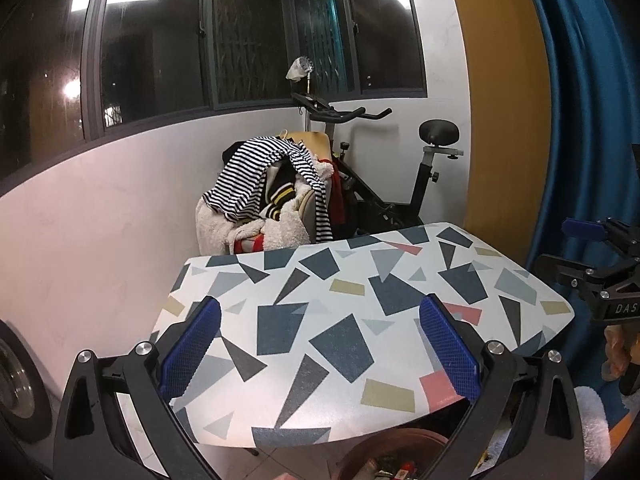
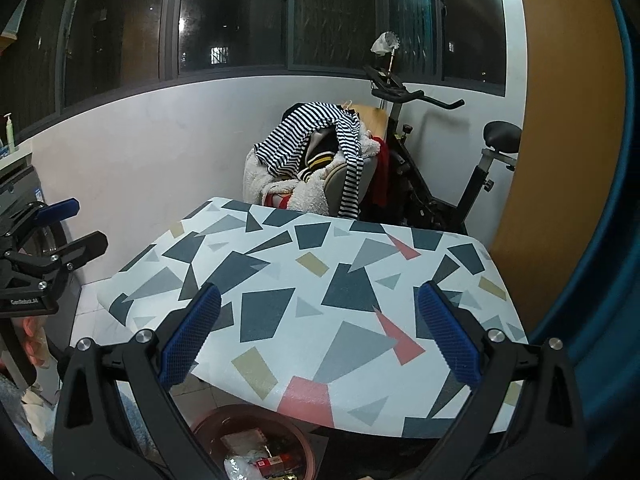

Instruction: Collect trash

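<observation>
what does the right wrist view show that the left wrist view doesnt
Only the right wrist view shows the green pump bottle on the ledge at far left, and wrappers clearly lying in the round brown trash bin. Only the left wrist view shows the silver-rimmed round drum at its left edge. Both share the bare geometric-patterned tabletop, the chair heaped with striped clothes, the black exercise bike, and both open grippers, left and right.

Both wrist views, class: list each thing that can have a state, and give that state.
left gripper: open, holding nothing
right gripper: open, holding nothing
table: top bare
bin: under the table's near edge, trash inside
chair: heaped with clothes
exercise bike: unused
</observation>
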